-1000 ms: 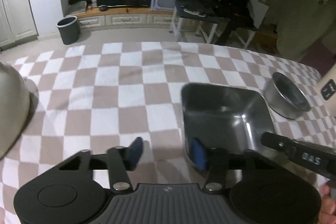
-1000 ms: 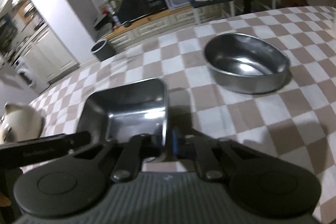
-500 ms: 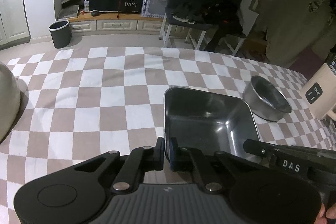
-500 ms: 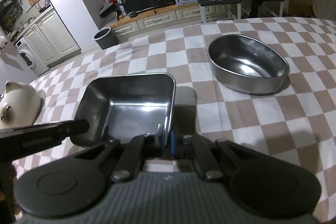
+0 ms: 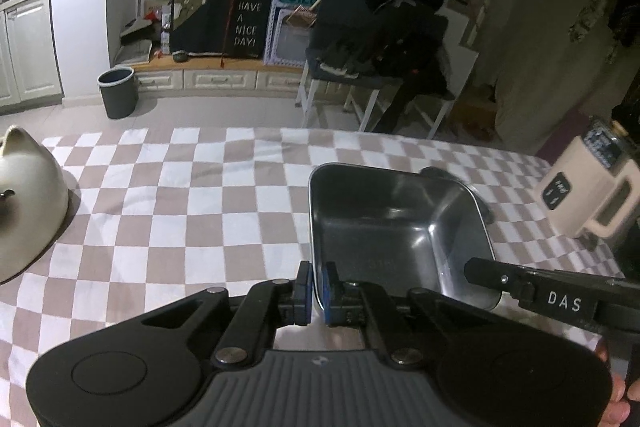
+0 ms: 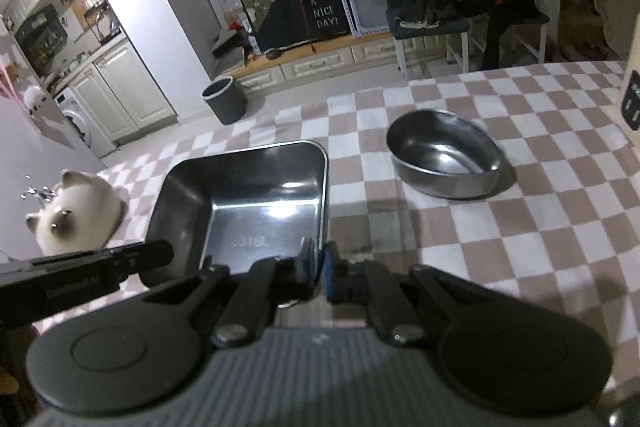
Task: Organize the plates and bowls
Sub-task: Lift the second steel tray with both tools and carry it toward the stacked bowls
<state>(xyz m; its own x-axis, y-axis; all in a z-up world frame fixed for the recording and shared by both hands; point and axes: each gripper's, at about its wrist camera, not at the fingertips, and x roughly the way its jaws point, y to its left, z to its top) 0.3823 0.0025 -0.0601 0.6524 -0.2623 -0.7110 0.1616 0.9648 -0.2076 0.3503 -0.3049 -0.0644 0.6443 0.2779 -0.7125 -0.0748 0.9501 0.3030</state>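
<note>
The square steel pan (image 6: 256,195) hangs between your tools: your left tool (image 5: 316,283) is clamped on its near-left rim, your right tool (image 6: 316,263) on its near-right rim. The round bowl (image 6: 444,155) sits beyond, toward the checked worktop's (image 5: 180,211) right edge.

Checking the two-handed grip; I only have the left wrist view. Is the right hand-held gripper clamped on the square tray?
Observer: Yes. The right hand-held gripper is shut on the near right rim of the square tray.
Operator: Where's the round bowl? The tray blocks it for me.
Observer: The round bowl stands upright on the checked cloth, to the right of the tray, with a gap between them.
Operator: Anything in it?
Observer: Nothing. Its inside is bare metal.
</note>
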